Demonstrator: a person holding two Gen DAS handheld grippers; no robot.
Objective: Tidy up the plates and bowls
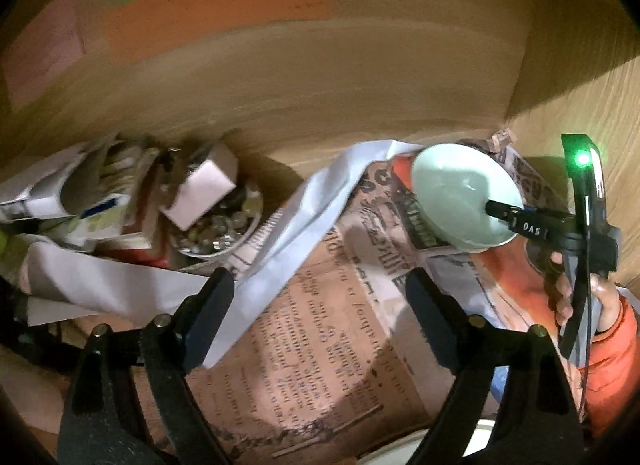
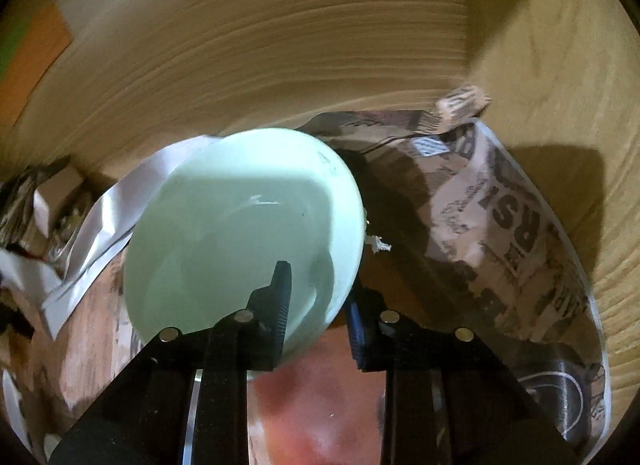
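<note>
A pale green bowl (image 2: 240,225) is held tilted inside a wooden cupboard, above newspaper lining (image 2: 500,225). My right gripper (image 2: 316,297) is shut on the bowl's rim, one finger inside the bowl and one outside. In the left wrist view the bowl (image 1: 460,197) sits at the right with the right gripper (image 1: 504,213) clamped on it. My left gripper (image 1: 320,285) is open and empty, low over the newspaper (image 1: 320,345) in the middle of the shelf. A white rim (image 1: 400,455) shows at the bottom edge below it.
A white bowl of small round bits (image 1: 220,225) with a white box (image 1: 204,189) on it stands at the left, among cartons and white paper (image 1: 120,285). The cupboard's back wall (image 1: 320,85) and right side wall (image 1: 580,105) close the space.
</note>
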